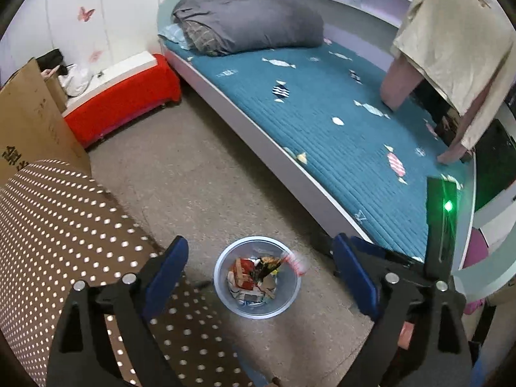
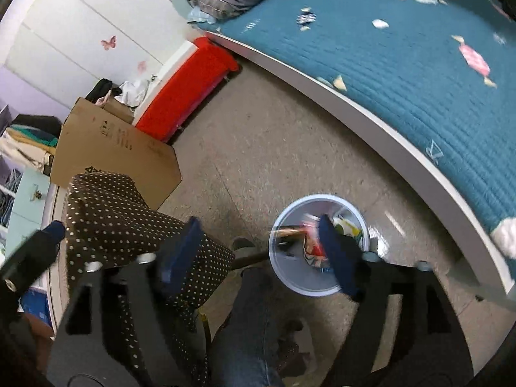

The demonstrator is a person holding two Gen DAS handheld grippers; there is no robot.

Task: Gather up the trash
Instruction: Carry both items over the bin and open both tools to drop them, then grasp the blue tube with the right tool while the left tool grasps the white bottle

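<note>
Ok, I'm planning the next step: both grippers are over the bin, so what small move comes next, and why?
Probably lift both away to seek more trash: the left gripper and right gripper stand open and empty above the bin, with wrappers already inside.

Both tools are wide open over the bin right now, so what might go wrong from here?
1. A blurred red-and-white scrap shows at the rim of the bin, so it may tip out onto the floor.
2. The bin looks well filled with wrappers; further pieces might bounce or spill out.
3. The right tool hangs close above the bin, with the polka-dot cloth alongside; lowering either tool could knock it.
</note>
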